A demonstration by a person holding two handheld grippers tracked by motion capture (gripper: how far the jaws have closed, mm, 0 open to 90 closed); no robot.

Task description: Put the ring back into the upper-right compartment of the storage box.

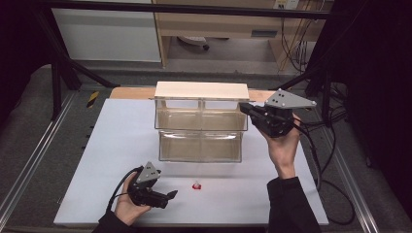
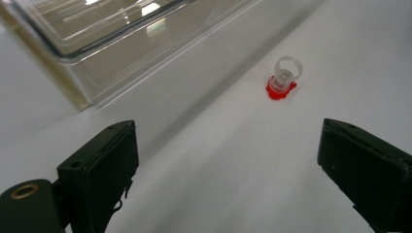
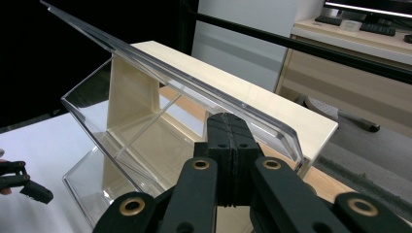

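Left claw point(image 2: 228, 170) gapes wide near my red-based ring point(image 2: 283, 80) on the desk point(image 1: 121, 145); right claw point(image 3: 228, 127) is pinched closed under the clear lid point(image 3: 194, 85).

What we could not make out

In the high view the small red-based piece point(image 1: 196, 185) was too small for us to tell its form; in the left gripper view the clear box point(image 2: 121, 43) was cut off by the top edge and its near wall blurred; in the right gripper view the closed jaws hid the spot where they met the clear lid point(image 3: 194, 82); we could not tell whether they pinched it.
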